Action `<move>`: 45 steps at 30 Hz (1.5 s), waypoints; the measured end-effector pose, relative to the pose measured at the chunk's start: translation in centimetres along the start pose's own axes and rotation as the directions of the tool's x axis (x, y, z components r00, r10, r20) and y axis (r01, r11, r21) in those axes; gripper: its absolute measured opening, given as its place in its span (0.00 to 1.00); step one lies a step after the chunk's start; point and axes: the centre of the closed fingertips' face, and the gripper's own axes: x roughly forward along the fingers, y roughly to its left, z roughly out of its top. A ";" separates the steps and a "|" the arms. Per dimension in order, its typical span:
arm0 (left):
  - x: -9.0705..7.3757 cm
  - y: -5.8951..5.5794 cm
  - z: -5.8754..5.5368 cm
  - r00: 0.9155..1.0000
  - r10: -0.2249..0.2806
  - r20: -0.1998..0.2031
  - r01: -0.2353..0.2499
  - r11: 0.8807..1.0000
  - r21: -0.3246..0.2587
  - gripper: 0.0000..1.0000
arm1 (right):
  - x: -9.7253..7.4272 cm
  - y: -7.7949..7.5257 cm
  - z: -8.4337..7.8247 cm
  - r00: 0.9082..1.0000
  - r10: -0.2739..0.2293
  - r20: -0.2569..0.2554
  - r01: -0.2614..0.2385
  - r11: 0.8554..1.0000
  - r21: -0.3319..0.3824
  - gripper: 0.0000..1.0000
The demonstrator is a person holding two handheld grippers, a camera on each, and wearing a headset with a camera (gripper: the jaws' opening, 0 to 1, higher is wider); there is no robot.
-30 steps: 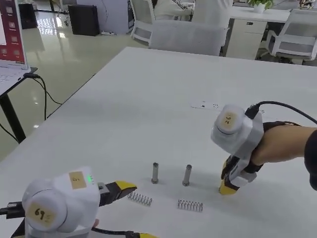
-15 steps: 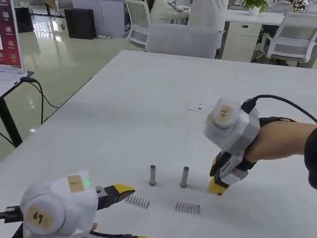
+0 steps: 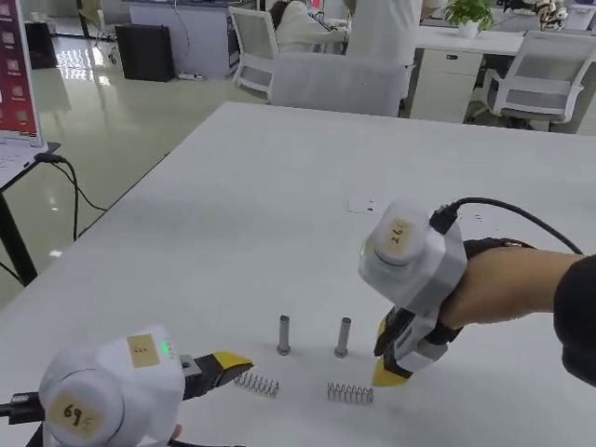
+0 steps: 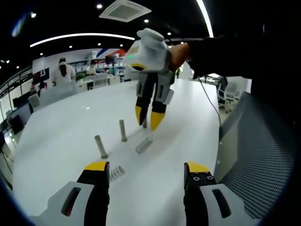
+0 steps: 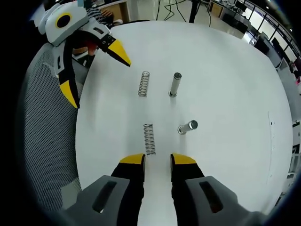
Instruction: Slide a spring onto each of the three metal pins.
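Note:
Two upright metal pins (image 3: pixel 284 335) (image 3: pixel 343 337) stand on the white table (image 3: pixel 279 186). In front of them lie two springs (image 3: pixel 256 383) (image 3: pixel 350 394). My right gripper (image 3: pixel 391 371) points down just right of the right spring, open by a narrow gap with nothing in it. In the right gripper view that spring (image 5: pixel 149 139) lies just ahead of the right gripper (image 5: pixel 157 160), with the pins (image 5: pixel 175 84) (image 5: pixel 188 126) beyond. My left gripper (image 4: pixel 146 167) is wide open and empty, low at the table's near edge. One of its fingers (image 3: pixel 223 362) reaches toward the left spring (image 4: pixel 116 172).
Office chairs (image 3: pixel 345 79) and desks stand beyond the table's far edge. The floor drops off past the left edge, where a cable (image 3: pixel 79 191) hangs. A grey mesh chair (image 4: pixel 254 155) is close behind the near edge. A small white label (image 3: pixel 366 205) lies mid-table.
My right gripper has moved left and nearer, closing in on the right spring and the right pin. The left gripper has hardly moved. The head camera has shifted.

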 end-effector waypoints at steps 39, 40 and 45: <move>0.4 -0.1 -0.3 1.000 -0.016 -0.014 0.016 1.000 -0.001 0.55 | 3.5 1.0 -0.6 0.998 -0.005 -0.061 0.001 0.998 -0.069 0.08; 0.4 -0.2 -0.3 1.000 -0.018 -0.014 0.018 1.000 -0.001 0.54 | 3.4 1.0 -0.7 0.998 -0.002 -0.061 -0.002 0.998 -0.066 0.08; 0.5 -0.2 -0.2 0.999 -0.029 -0.019 0.029 1.000 0.006 0.53 | 2.5 1.3 -0.7 0.998 -0.001 -0.058 -0.002 0.998 -0.063 0.07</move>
